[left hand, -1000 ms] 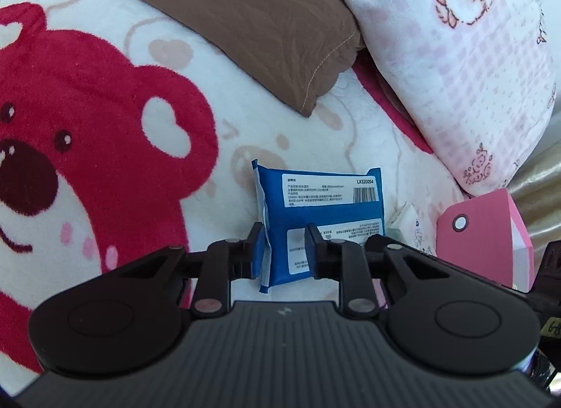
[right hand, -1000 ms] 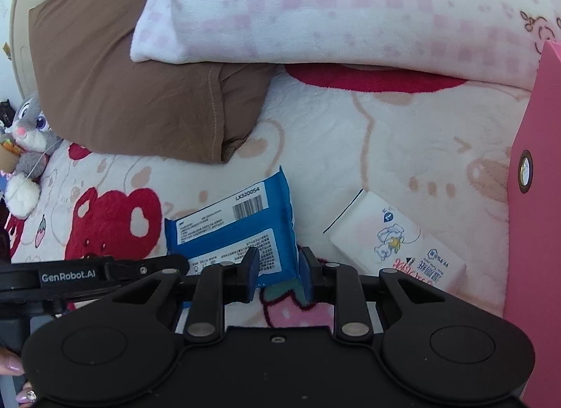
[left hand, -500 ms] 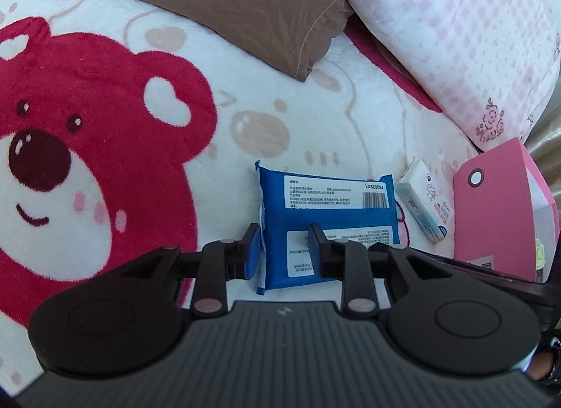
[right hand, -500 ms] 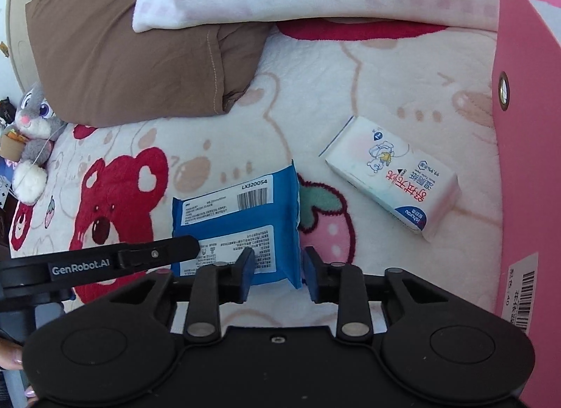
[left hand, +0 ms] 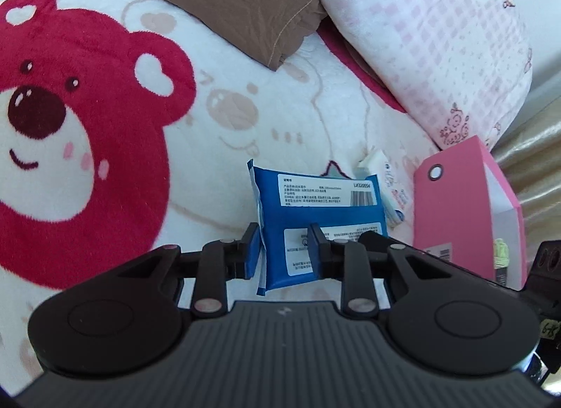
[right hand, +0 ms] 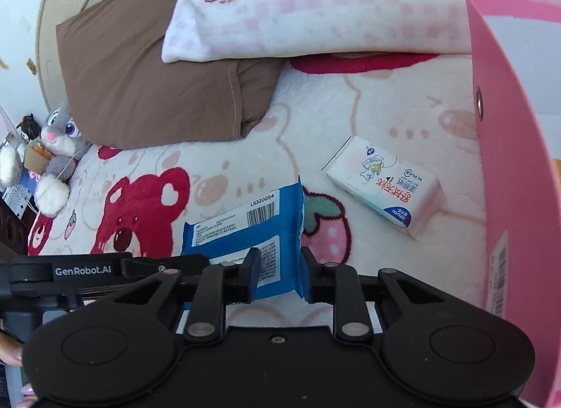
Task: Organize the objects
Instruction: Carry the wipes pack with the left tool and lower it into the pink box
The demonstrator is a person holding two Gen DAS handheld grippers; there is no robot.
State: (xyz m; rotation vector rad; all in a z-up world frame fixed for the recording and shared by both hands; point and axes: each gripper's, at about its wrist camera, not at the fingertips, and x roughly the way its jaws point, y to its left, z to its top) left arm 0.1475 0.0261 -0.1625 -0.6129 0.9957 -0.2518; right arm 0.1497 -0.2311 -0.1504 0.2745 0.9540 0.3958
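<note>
Bed blanket point(right hand: 385, 99) lies behind everything; only the right view shows a toy bunny point(right hand: 59, 131) at left. Both hand-held grippers, left point(left hand: 284, 246) and right point(right hand: 278, 269), pinch the blue pack point(left hand: 326, 211) tight.

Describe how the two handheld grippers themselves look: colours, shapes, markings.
Both are matte black plastic. The left gripper has a ribbed dark grey body, two round disc housings, linkage arms with silver pivot pins, and blue pads on its jaws. The right gripper has the same build with a smooth black body. In the right wrist view, the left gripper's side bar bears white "GenRobot.AI" lettering.
</note>
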